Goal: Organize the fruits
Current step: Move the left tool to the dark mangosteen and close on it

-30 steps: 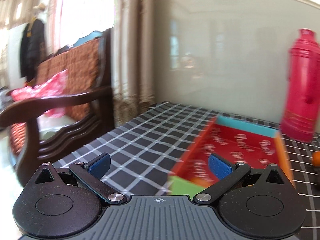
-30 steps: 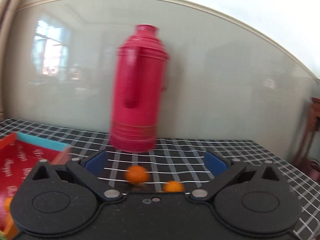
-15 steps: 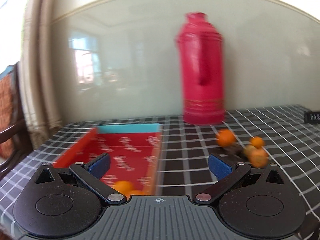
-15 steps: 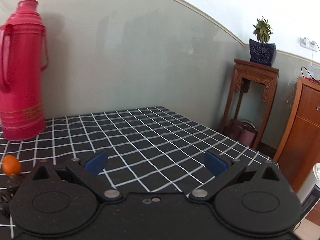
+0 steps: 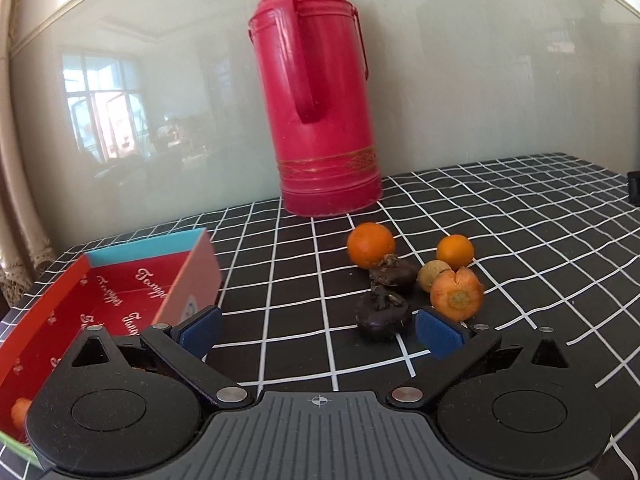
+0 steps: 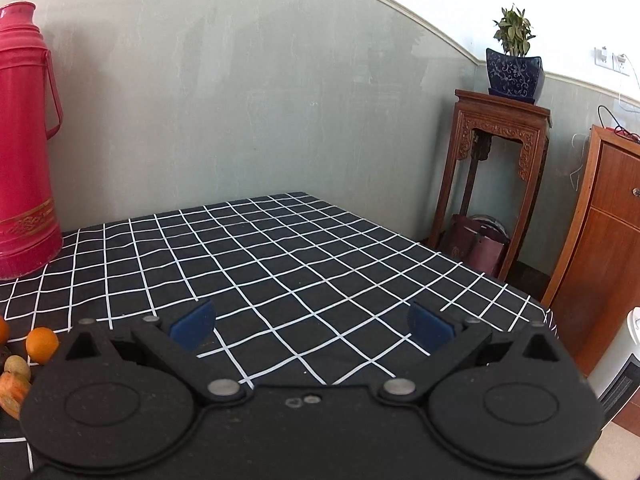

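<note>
A cluster of fruit lies on the checked cloth in the left wrist view: two oranges, two dark wrinkled fruits, a small tan fruit and a cut orange piece. A red box with a blue end wall sits at the left, an orange fruit in its near corner. My left gripper is open, the nearer dark fruit just ahead of its right finger. My right gripper is open over bare cloth; an orange shows at its far left.
A tall red thermos stands at the wall behind the fruit. The table's right edge drops off beside a carved wooden stand with a potted plant and a wooden cabinet.
Both views have swung right. The left one went from chair and box to face the fruit cluster; the right one left the thermos and fruit for the table's bare right side.
</note>
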A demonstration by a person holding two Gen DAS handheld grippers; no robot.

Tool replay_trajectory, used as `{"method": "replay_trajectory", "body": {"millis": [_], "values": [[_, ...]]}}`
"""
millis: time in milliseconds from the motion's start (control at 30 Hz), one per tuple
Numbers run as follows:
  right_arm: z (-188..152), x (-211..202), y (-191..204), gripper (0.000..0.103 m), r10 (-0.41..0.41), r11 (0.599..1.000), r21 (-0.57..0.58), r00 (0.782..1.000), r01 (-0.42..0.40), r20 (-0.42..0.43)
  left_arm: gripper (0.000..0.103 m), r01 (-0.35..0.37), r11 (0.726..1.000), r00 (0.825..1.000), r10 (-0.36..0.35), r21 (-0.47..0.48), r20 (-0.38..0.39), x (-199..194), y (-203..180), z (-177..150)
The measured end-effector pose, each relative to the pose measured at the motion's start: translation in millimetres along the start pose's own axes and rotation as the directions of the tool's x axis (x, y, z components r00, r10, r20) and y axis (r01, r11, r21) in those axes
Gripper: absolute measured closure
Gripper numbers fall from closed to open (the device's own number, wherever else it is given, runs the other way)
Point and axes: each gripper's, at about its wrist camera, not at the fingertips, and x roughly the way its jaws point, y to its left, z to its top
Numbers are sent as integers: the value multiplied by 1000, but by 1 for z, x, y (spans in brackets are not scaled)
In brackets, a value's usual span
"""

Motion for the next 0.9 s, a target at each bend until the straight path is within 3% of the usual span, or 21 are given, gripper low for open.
{"method": "replay_trajectory", "body": {"millis": [100,167,600,733,900], "values": [[1,0,-2,6,18,1000,15,1000,-18,-2,4,-1,1000,1000,1,2,-14,6,-4,-1],[2,-1,-3,6,28,999,23,1000,-28,2,12,11,1000,999,-11,2,-35,12,-5,0],[6,-3,-1,6,74,997,32,997,-74,-3,14,57,997,997,-55,42,-49,25,-18,7],[5,-3,-2,6,77,996,35,997,-77,-7,31,108,994,990,-106,20,-94,35,-20,12],[7,-2,-5,6,78,996,40,997,-78,-9,32,122,992,985,-123,-14,-119,42,-17,11]]}}
